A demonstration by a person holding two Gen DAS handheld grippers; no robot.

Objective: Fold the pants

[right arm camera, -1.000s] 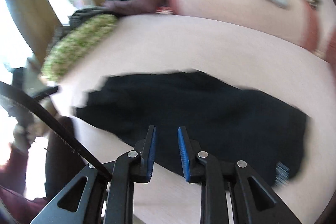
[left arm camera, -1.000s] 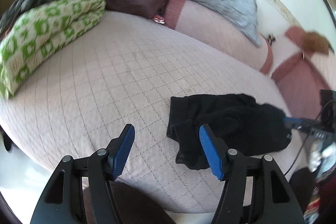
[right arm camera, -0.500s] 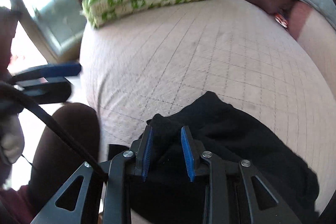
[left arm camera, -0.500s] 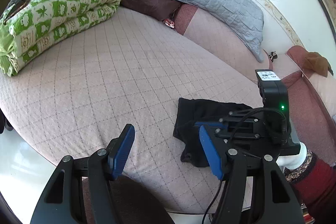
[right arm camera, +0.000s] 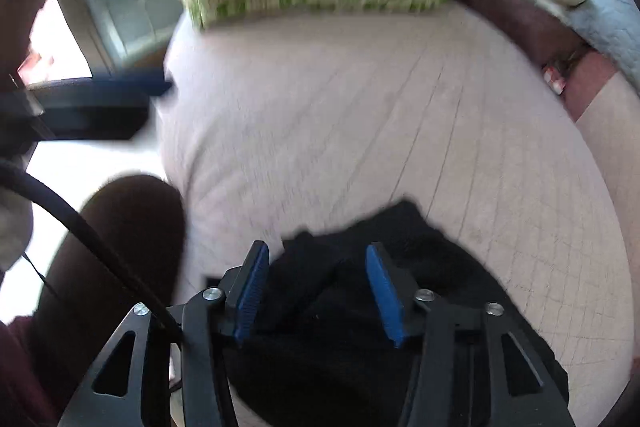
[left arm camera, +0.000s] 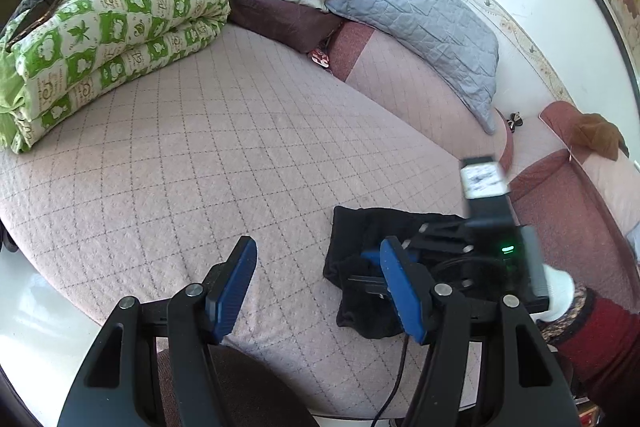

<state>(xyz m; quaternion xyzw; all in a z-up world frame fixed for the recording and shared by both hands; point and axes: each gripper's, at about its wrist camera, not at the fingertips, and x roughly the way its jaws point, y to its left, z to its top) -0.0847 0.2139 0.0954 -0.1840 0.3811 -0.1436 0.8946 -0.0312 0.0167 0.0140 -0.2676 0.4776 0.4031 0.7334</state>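
The black pants [left arm camera: 360,239] lie bunched near the front edge of the pink quilted bed [left arm camera: 200,155]; their long axis cannot be told, though the heap stretches rightward. The right tongs [right arm camera: 316,287] hang over them, blades apart. The left tongs [left arm camera: 316,287] gape beside them, holding nothing. A green quilt [left arm camera: 100,43] sits well apart.

The left gripper [left arm camera: 318,291] is held low and level, its blue fingers [left arm camera: 232,287] spread wide with nothing between them. The right gripper [right arm camera: 316,291] is also parted — fingers [right arm camera: 382,291] wide (the wrist view is blurred). In the left view it sits just right of the left gripper, carried by a white-gloved hand [left arm camera: 558,293] with a red sleeve.
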